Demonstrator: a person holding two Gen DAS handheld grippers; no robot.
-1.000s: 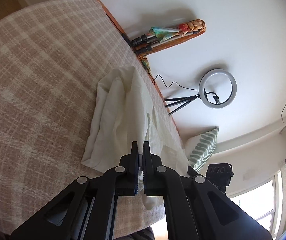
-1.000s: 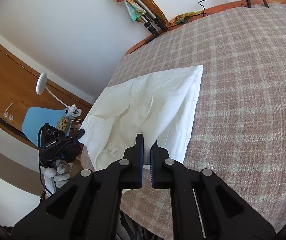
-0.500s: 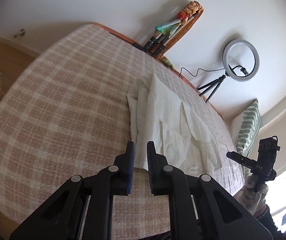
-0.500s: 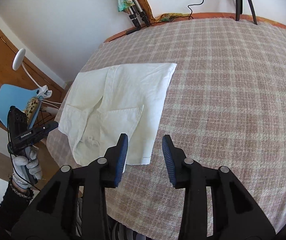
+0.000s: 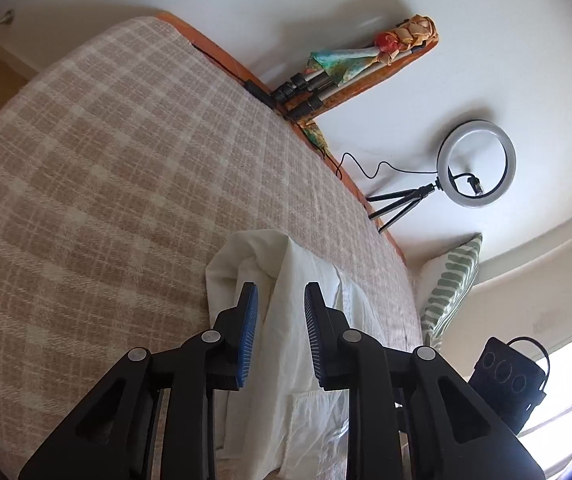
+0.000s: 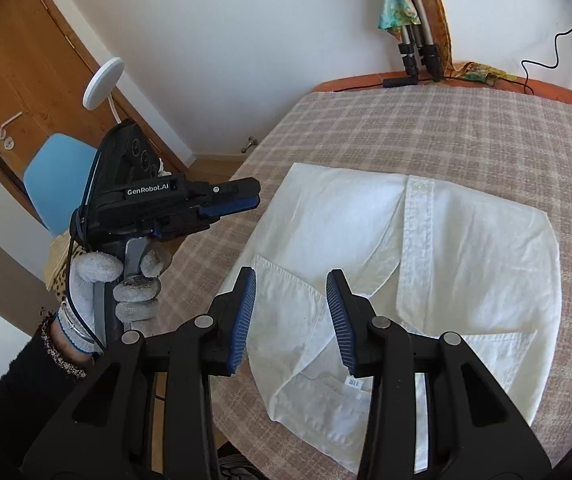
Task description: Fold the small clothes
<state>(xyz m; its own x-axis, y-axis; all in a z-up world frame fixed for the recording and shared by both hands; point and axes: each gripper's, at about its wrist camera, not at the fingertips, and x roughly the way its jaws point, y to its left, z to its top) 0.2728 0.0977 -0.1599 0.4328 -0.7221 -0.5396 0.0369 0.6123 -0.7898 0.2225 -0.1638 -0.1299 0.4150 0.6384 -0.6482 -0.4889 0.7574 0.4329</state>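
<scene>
Release just made: left gripper (image 5: 277,300) and right gripper (image 6: 290,298), clamped on the white shirt (image 6: 438,264) a second ago, now hang apart and empty, jaws just opened, leaving it folded near the bed's (image 6: 466,128) front edge.

So it's a bed (image 6: 426,128) covered with a beige and white plaid blanket (image 5: 105,184), orange edge showing along the wall side. Only thing lying right on the blanket is a white button-up shirt (image 6: 466,248), folded roughly flat near the front edge, button strip and pocket facing up.
</scene>
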